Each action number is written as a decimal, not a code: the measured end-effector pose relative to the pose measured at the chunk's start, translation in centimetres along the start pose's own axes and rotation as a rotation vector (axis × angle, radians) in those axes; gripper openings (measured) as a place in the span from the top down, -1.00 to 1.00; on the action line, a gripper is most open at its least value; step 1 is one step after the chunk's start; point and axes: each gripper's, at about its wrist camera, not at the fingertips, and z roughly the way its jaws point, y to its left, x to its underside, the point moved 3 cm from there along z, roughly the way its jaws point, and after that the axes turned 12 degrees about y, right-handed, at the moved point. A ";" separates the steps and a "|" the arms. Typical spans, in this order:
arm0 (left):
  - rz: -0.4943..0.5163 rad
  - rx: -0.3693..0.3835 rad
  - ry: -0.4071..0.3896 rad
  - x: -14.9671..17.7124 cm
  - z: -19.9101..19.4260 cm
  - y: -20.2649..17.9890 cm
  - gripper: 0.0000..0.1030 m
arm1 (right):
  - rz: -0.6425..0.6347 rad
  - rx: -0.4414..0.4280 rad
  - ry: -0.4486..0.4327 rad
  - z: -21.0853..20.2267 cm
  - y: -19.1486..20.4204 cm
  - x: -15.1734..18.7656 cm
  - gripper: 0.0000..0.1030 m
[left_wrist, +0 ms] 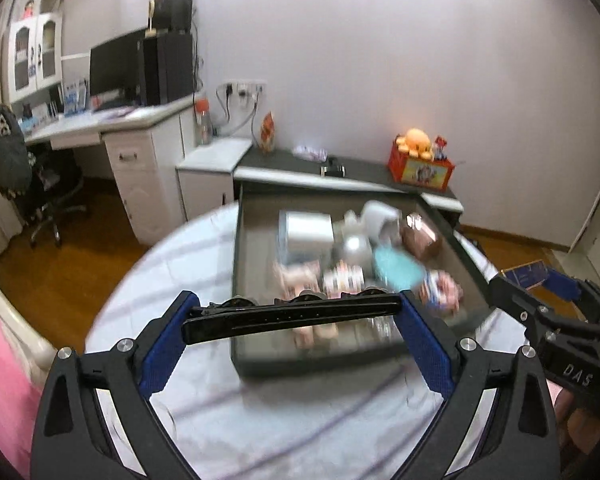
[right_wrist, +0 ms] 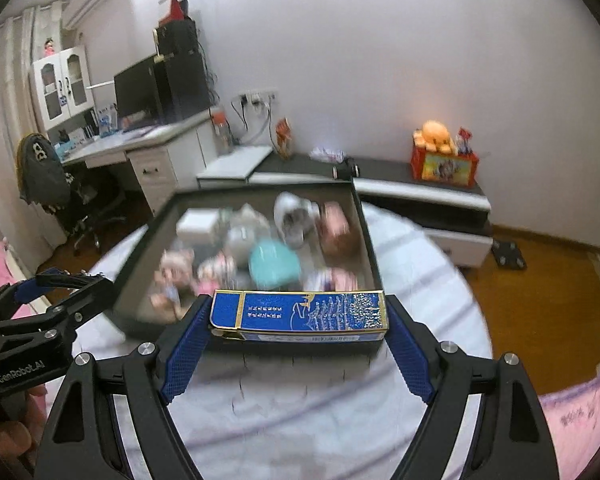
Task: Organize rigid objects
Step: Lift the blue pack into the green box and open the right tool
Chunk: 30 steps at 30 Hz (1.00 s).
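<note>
Between your right gripper [right_wrist: 298,320] fingers sits the blue box [right_wrist: 300,314], clamped end to end, its long axis running straight across from one pad to the other. Your left gripper [left_wrist: 296,316] holds the black hair clip [left_wrist: 292,316] the same crosswise way, fingers spread wide to span its length. Ahead of both pairs of fingertips lies the dark tray [right_wrist: 366,224], already crowded with blurred small items. Your box hangs over its near rim, so the right hand looks nearer; lower it lengthwise along that edge, where room seems left.
</note>
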 end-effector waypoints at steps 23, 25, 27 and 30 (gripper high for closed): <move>0.039 -0.031 0.085 -5.3 10.1 -0.5 -0.92 | -0.024 0.021 0.090 9.9 -0.7 -7.0 -0.63; 0.041 -0.034 0.098 -5.1 10.6 -0.5 -0.92 | -0.022 0.023 0.105 10.5 -0.8 -6.9 -0.63; 0.046 -0.047 0.111 -4.8 10.9 -0.6 -0.93 | -0.026 0.016 0.127 11.3 -0.7 -6.7 -0.65; 0.047 -0.052 0.120 -4.6 10.8 -0.7 -0.96 | -0.020 -0.001 0.136 11.6 -0.8 -6.6 -0.71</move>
